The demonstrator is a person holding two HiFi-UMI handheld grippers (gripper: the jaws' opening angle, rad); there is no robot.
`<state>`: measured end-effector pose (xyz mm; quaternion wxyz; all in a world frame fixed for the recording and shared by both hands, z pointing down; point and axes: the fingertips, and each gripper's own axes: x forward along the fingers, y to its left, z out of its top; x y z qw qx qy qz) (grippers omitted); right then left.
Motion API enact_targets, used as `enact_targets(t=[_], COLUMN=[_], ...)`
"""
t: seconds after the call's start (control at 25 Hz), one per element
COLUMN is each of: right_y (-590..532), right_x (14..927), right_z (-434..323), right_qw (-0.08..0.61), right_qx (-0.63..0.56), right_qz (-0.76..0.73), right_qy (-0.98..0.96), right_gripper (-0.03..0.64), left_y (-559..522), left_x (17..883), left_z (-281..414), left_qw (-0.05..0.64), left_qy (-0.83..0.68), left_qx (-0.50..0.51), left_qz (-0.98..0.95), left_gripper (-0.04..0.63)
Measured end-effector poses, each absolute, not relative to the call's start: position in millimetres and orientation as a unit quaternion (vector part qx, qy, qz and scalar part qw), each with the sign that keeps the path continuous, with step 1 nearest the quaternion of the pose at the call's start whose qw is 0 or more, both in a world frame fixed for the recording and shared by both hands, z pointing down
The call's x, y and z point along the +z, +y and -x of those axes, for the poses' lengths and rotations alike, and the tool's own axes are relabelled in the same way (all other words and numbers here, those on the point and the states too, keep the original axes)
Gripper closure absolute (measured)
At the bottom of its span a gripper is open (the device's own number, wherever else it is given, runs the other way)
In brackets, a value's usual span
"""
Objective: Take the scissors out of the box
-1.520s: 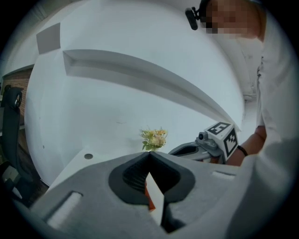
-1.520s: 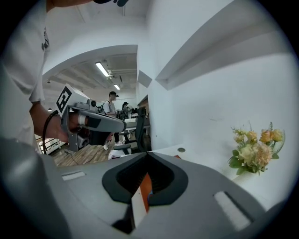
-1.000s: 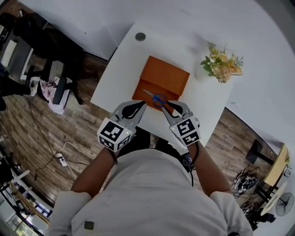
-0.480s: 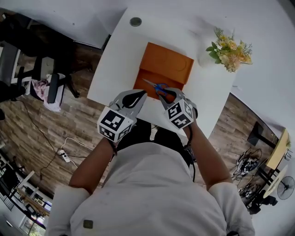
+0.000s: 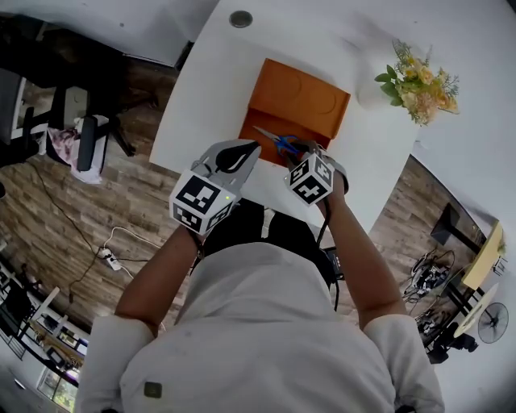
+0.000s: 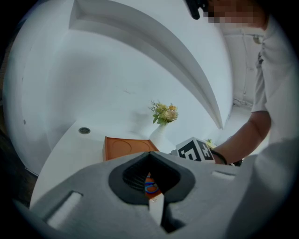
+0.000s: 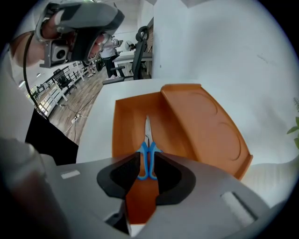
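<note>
An orange box [image 5: 294, 101] lies open on the white table [image 5: 201, 97], its lid [image 7: 205, 121] folded back. Blue-handled scissors [image 5: 278, 142] rest in the box base [image 7: 126, 121], blades pointing away from me. My right gripper [image 5: 300, 152] points steeply down at them. Its jaws are opening, and the blue handles [image 7: 147, 161] show in the gap between the pads, which stand apart from them. My left gripper [image 5: 242, 153] hovers shut at the box's near left edge, holding nothing. Through its jaws I glimpse the scissors [image 6: 150, 186] and the box [image 6: 126, 147].
A white vase of flowers [image 5: 419, 81] stands right of the box, close to the lid. A round grey disc [image 5: 240, 18] is set into the table's far left. The table's near edge is just below both grippers. An office chair [image 5: 72, 121] stands on the wooden floor at left.
My right gripper has tipped downward and sunk over the scissors' handles, with its jaws spreading. The left gripper has come down a little beside the box.
</note>
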<state>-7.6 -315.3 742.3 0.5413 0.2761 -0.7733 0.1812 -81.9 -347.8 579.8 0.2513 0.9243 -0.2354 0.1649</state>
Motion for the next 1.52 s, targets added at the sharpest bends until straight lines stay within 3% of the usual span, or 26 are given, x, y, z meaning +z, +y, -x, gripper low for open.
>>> enact_targets(t=[0.6, 1.52], right_y=[-315, -315], right_x=[783, 748], right_z=[5, 3], right_qw=[0.612, 0.594], right_qx=[0.189, 0.184], right_qz=[-0.236, -0.25], right_qy=[-0.731, -0.742], right_gripper=[0.505, 0.517], left_y=[-348, -340], left_x=[601, 588], left_z=[96, 101], left_qw=[0.279, 0.27], left_qy=[-0.246, -0.265], left_qx=[0.164, 0.159], left_qz=[-0.913, -0.912], left_gripper=[0.591, 0.591])
